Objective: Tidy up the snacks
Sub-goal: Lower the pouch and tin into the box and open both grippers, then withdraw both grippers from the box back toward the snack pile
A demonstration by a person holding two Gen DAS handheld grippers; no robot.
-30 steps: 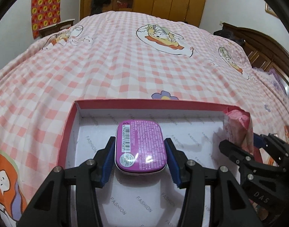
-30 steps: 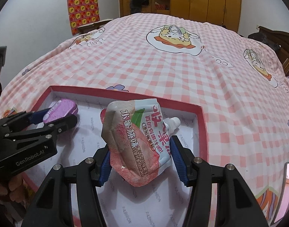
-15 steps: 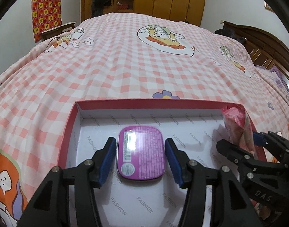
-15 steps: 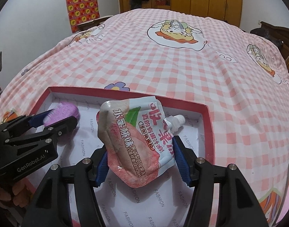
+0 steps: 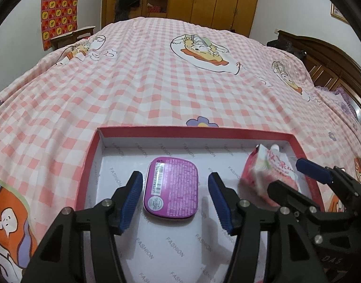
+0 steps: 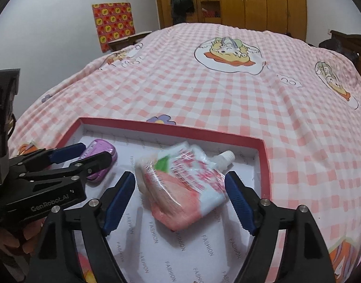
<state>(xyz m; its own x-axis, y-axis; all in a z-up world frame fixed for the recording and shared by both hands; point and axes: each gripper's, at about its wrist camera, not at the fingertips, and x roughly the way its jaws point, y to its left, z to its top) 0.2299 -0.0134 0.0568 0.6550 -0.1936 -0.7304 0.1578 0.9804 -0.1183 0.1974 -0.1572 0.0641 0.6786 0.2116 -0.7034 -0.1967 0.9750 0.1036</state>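
Your left gripper (image 5: 175, 198) stands wide around the tin (image 5: 171, 189); your right gripper (image 6: 180, 198) stands wide around the pouch (image 6: 185, 184). Both lie in the box (image 5: 180, 130). Withdraw straight back: a sideways exit could drag either item against a pad.

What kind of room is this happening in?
Most likely a home bedroom. A wide bed with a pink checked cartoon bedspread fills the view, wooden wardrobes line the far wall, and a dark wooden headboard stands at the right.
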